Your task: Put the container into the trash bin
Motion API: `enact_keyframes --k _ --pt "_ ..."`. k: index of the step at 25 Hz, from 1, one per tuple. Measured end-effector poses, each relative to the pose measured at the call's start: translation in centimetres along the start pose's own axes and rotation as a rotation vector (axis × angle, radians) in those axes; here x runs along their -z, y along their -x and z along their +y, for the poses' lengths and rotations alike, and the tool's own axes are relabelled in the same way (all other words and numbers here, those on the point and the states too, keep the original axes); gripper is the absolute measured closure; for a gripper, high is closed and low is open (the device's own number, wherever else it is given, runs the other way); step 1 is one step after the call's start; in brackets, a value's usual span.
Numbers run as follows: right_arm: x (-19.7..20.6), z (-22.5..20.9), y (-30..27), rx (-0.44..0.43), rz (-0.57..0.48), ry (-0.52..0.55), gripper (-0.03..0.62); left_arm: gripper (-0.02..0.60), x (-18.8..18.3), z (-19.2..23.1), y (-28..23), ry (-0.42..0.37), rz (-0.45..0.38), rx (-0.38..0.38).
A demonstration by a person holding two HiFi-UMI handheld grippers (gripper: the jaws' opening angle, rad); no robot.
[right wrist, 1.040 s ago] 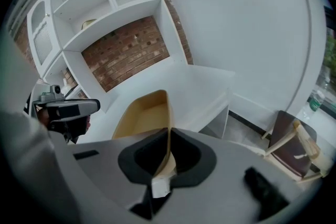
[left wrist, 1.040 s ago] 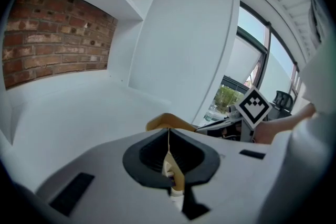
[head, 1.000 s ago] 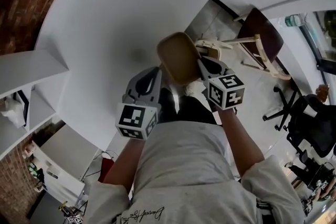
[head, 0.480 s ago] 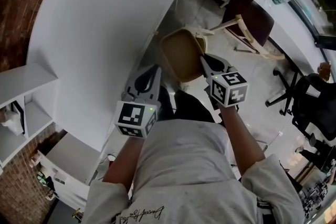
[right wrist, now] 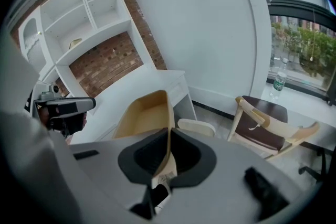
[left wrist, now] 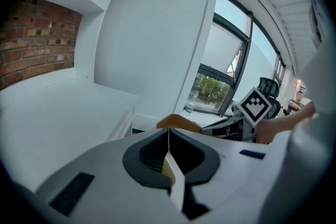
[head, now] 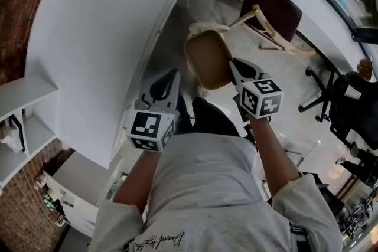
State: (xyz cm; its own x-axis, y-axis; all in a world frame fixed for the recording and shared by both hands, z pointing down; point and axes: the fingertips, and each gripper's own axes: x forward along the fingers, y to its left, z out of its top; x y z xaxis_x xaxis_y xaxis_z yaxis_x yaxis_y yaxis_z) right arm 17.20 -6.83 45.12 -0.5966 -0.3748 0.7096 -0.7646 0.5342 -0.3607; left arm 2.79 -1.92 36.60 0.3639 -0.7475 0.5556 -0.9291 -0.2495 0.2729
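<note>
A tan, open rectangular container (head: 208,59) hangs in the air past the corner of the white table (head: 100,38). My right gripper (head: 235,69) is shut on its near wall. In the right gripper view that thin wall runs between the jaws, and the container (right wrist: 143,113) tilts away to the left. My left gripper (head: 171,78) is shut, a little to the container's left and apart from it. From the left gripper view, only the top of the container (left wrist: 177,121) shows beyond the closed jaws. A cream bin-like rim (right wrist: 196,126) sits on the floor just beyond the container.
A wooden chair with a dark seat (head: 273,7) stands on the tiled floor ahead to the right. A black office chair (head: 348,106) is at the far right. White shelves on a brick wall (right wrist: 79,18) lie to the left. A water bottle (right wrist: 280,80) stands on the window ledge.
The container, still held by my right gripper, has moved from over the white table to beyond its corner, above the floor. My left gripper stays shut alongside.
</note>
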Motion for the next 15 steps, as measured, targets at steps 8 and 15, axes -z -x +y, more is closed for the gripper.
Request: enact_keyframes --k 8,15 --pt "1.9 -1.7 0.6 0.013 0.009 -0.034 0.557 0.565 0.9 -1.5 -0.9 -0.031 0.030 0.016" --pt "3.7 -3.1 0.0 0.036 0.012 -0.081 0.557 0.565 1.4 -2.0 -1.7 -0.046 0.055 0.043"
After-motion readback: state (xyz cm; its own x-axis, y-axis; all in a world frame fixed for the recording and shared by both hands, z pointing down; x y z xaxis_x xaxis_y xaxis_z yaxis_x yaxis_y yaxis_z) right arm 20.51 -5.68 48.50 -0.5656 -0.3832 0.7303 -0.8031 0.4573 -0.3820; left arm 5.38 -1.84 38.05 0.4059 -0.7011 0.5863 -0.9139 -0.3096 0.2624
